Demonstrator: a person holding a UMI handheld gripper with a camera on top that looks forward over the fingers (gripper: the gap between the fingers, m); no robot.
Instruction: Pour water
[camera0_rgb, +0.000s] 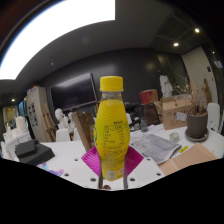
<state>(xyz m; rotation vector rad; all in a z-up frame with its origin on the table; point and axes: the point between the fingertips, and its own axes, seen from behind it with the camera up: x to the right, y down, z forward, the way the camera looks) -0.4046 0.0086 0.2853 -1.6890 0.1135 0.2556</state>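
On the white table (150, 160), cluttered and spreading out beyond the fingers, the bottle (112, 130) is standing upright, dead ahead at twelve o'clock and filling the middle of the view. It is a clear plastic bottle with a yellow cap and a yellow label, and a pink pad is showing behind its base, so it seems to be sitting between the fingers of the gripper (112, 178); whether they are pressing on it I cannot tell, since the fingertips are lying hidden. Keeping it upright is probably meant to hold the water in until a pour begins. Papers (155, 148) are lying at two o'clock, a dark pot (197, 124) at three, a black device (30, 152) at nine. No cup or receiving vessel is showing clearly.
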